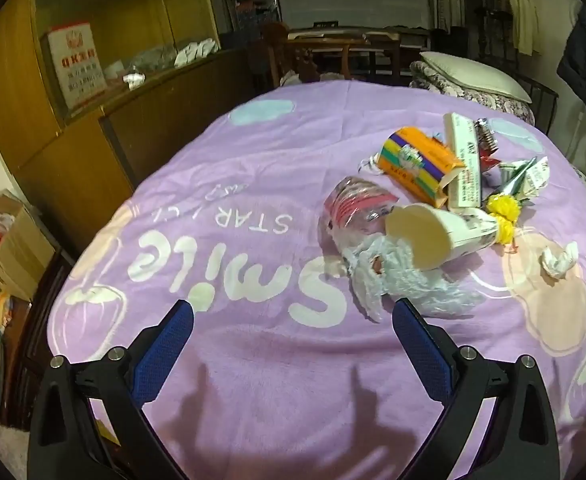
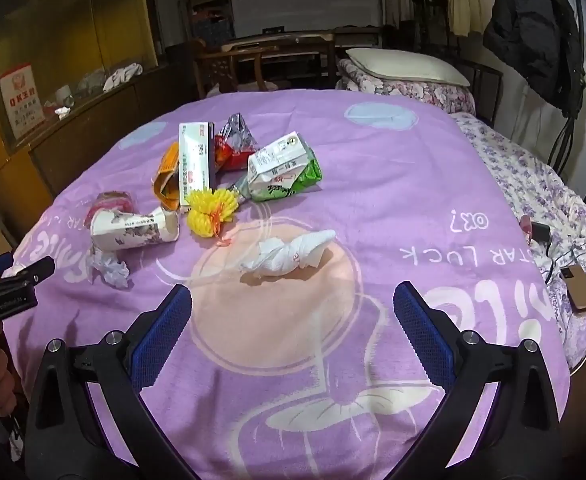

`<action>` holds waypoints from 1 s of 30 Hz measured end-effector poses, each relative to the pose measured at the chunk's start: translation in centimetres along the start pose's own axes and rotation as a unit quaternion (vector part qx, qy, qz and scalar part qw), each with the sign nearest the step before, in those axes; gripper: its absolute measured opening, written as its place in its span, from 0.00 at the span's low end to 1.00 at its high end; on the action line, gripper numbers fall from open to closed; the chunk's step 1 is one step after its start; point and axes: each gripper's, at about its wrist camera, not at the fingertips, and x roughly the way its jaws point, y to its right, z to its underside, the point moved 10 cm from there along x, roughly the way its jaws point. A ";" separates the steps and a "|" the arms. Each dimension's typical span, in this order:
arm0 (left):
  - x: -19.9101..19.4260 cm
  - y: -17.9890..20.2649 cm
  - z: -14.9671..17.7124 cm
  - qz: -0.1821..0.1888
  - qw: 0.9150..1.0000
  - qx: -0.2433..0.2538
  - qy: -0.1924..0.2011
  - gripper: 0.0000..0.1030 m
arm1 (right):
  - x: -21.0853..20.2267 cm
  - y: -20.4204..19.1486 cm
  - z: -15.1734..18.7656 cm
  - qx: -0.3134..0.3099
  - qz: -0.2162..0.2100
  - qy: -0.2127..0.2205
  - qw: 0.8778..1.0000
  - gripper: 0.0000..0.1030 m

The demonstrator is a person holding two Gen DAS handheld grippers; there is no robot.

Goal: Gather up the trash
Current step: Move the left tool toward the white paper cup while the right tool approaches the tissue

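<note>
step: pre-grasp, nothing picked yet. No bin or bag for the trash in either view.
left gripper [image 1: 293, 314]: jaws spread wide, empty, tilted down over the purple blanket [image 1: 253, 168].
right gripper [image 2: 293, 298]: same, wide open, nothing between the pads, also pitched down.
trash location: all loose on the blanket, clustered mid-bed.
nearest to left: crumpled clear plastic wrap [image 1: 397, 280], just beyond the right finger, touching the tipped paper cup [image 1: 433, 236].
nearest to right: twisted white tissue [image 2: 289, 254], just ahead of the jaws, lying alone, apart from the pile.
rest of pile: orange box [image 1: 417, 164], white box [image 2: 195, 160], green-white carton [image 2: 285, 172], yellow mesh net [image 2: 211, 212], red-silver wrapper [image 2: 235, 142].
next move (judgement): right advances and drops onto the tissue, then closes; soft item, needs a deep pinch against the blanket.
risk: fleece may get pinched along with the tissue.
not trash: phone [image 2: 581, 288] and cables at the bed edge, leave them.
</note>
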 end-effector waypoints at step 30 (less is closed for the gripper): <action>4.0 13.7 -4.7 0.103 0.990 0.093 -0.019 0.95 | 6.4 7.8 1.5 0.090 0.040 -0.022 0.995 0.94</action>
